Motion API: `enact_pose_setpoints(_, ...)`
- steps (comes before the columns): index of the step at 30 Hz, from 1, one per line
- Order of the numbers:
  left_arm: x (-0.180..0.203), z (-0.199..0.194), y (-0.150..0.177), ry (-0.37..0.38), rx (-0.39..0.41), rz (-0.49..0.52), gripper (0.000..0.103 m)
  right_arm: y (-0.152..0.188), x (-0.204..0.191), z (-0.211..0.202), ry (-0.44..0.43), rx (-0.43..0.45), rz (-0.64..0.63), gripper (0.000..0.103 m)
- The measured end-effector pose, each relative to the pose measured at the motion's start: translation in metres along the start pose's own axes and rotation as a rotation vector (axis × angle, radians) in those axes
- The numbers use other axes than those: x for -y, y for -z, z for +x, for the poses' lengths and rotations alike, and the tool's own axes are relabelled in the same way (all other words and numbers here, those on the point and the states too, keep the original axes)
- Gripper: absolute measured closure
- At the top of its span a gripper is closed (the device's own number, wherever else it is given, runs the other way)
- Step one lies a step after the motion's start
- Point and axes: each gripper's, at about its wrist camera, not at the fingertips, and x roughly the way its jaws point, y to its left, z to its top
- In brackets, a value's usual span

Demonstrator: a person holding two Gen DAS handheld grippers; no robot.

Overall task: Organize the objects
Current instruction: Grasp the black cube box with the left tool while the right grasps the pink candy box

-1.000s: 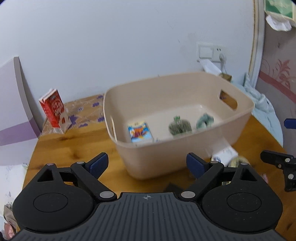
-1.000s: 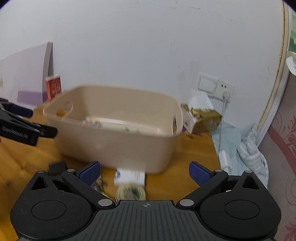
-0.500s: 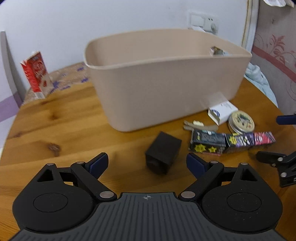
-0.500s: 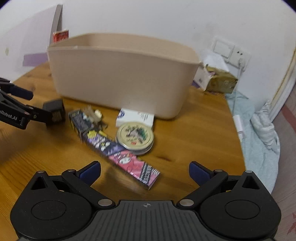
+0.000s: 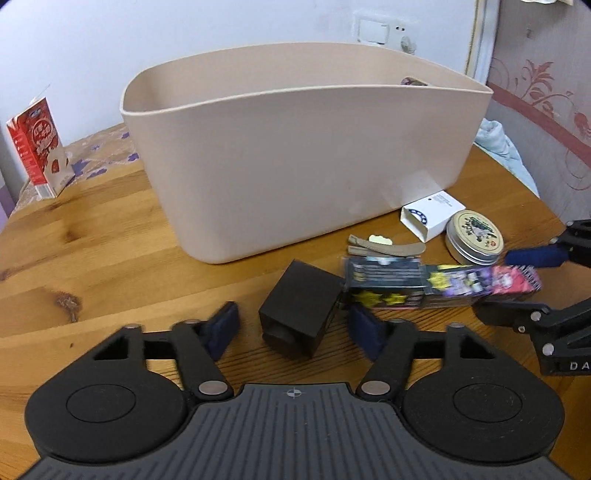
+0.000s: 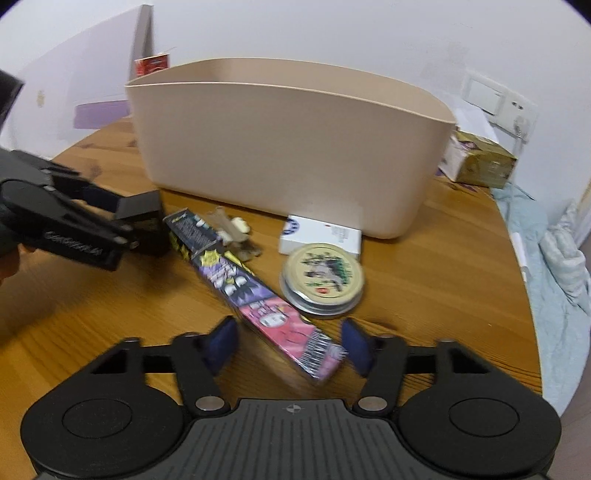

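A beige plastic tub [image 5: 295,147] stands on the round wooden table [image 5: 92,240]. In front of it lie a small black box [image 5: 301,314], a long colourful carton [image 5: 443,286], a round tin [image 5: 474,236], a white box [image 5: 432,214] and a hair clip [image 5: 384,246]. My left gripper [image 5: 295,326] is open, its pads on either side of the black box, apart from it. My right gripper [image 6: 290,345] is open around the pink end of the long carton [image 6: 258,288], with gaps on both sides. The tin [image 6: 323,275] and white box [image 6: 319,236] lie just beyond.
A red and white milk carton [image 5: 38,147] stands at the far left on a patterned cloth. A wall socket [image 5: 384,31] is behind the tub. A yellowish box [image 6: 480,162] sits at the back right; light blue fabric [image 6: 554,258] lies past the table's right edge.
Both grippers have come down from above the tub to table level in front of it. The left now straddles the black box and the right straddles the carton's end.
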Motion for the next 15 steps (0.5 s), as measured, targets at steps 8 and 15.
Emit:
enact_pose_setpoints(8, 0.001, -0.007, 0.006, 0.004, -0.002, 0.012, 0.071, 0.005, -0.013, -0.011, -0.007, -0.008, -0.033, 0.081)
enact_pose_setpoints(15, 0.002, -0.026, 0.011, -0.011, 0.026, 0.024, 0.071, 0.008, -0.016, -0.035, 0.0, 0.041, -0.033, 0.082)
